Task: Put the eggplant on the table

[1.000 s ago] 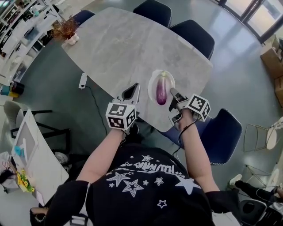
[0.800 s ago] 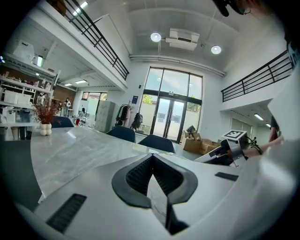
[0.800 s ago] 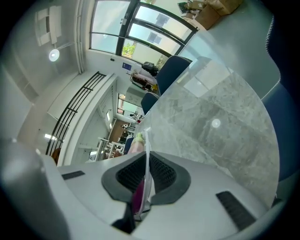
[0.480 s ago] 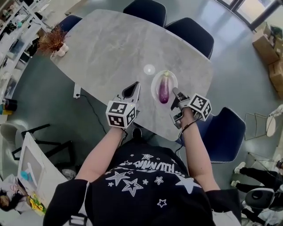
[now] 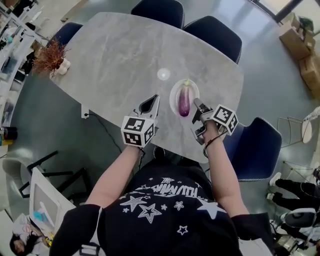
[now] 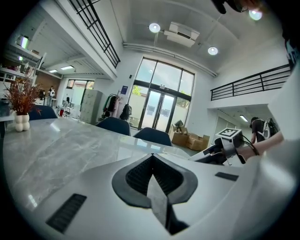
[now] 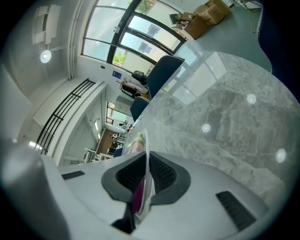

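A rounded grey marble table (image 5: 125, 55) stands on a glossy floor, ringed by navy chairs (image 5: 160, 10). From the head view, a glossy purple eggplant (image 5: 184, 100) lies on an oval white plate (image 5: 173, 95) by the table's near edge. The right gripper (image 5: 196, 103) is at the plate's rim and the left gripper (image 5: 150, 102) is over the same edge.

The left gripper view shows its ribbed jaws pressed together with nothing between them.

Only the right gripper view shows its jaws pinching the plate's thin rim (image 7: 146, 150).
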A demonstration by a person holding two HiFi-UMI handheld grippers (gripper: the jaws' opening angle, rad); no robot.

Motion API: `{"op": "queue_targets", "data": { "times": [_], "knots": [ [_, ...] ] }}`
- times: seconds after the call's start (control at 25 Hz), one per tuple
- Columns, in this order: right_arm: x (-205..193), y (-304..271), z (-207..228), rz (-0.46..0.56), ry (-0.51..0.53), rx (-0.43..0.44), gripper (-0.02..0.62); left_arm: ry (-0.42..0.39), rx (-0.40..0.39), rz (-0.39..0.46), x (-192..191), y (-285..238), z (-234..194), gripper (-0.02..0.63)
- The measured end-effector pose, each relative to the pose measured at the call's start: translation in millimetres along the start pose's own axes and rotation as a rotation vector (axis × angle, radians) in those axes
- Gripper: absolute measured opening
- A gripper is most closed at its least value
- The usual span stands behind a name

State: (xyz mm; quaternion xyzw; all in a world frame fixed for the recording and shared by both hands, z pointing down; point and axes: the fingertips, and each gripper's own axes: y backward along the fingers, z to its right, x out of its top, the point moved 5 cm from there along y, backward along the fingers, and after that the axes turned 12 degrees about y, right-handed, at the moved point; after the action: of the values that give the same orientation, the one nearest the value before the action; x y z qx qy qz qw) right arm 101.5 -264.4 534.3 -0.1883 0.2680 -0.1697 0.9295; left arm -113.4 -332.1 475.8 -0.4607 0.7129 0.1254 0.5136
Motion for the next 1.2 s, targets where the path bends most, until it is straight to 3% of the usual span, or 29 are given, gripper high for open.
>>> {"op": "queue_targets", "data": {
  "times": [0.36, 0.88, 1.2],
  "knots": [
    [5.4, -24.7, 9.4, -0.022, -0.016, -0.033, 0.021, 0.007, 0.013, -0.007, 9.6, -19.0, -13.8, 0.008],
    [23.9, -73.8, 34.9, -0.117, -0.007, -0.036, 0.021, 0.038, 0.09, -0.031, 9.5, -57.4, -33.8, 0.008],
    [27.3, -85.4, 46.6, -0.114, -0.024, -0.018, 0.021, 0.027, 0.092, -0.066, -0.1, -78.0, -33.7, 0.008]
  ]
}}
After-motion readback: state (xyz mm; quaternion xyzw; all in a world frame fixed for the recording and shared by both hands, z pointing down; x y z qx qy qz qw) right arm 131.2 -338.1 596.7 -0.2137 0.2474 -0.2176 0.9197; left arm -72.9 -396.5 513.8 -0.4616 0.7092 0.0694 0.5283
